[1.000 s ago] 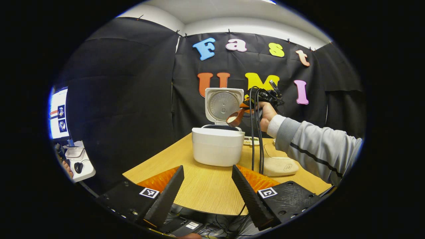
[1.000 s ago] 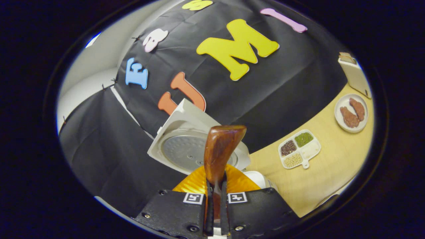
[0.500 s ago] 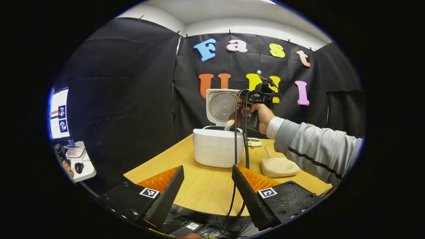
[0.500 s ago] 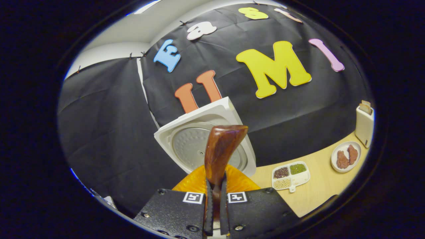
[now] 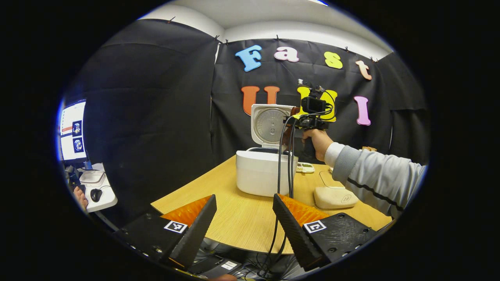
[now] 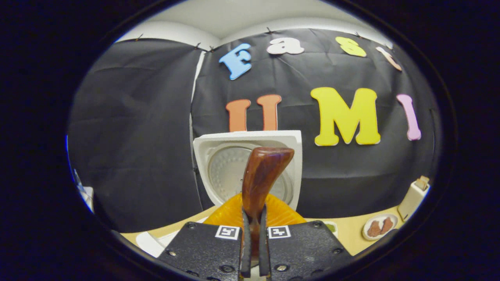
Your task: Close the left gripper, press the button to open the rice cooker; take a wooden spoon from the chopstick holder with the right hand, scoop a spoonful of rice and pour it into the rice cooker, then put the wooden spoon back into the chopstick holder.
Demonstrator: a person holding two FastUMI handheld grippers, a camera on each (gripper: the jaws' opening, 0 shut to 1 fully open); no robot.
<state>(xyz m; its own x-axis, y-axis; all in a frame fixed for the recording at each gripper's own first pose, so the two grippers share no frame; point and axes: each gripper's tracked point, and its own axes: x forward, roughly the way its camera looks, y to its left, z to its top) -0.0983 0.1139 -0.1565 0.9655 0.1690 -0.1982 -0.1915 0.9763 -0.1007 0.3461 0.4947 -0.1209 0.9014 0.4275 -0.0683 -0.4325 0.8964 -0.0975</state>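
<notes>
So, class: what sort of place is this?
Probably a mock kitchen in a recording booth: an open rice cooker on a wooden table, black cloth walls, and a computer screen off to the side.

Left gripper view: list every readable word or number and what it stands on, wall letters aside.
None reads clearly.
Pad: round mark, too small to read.
Left gripper: square coded tags, no words.
Monitor: too blurred.

Left gripper view low, back from table (image 5: 234, 218), right gripper view close, both facing rice cooker (image 5: 265, 171).
</notes>
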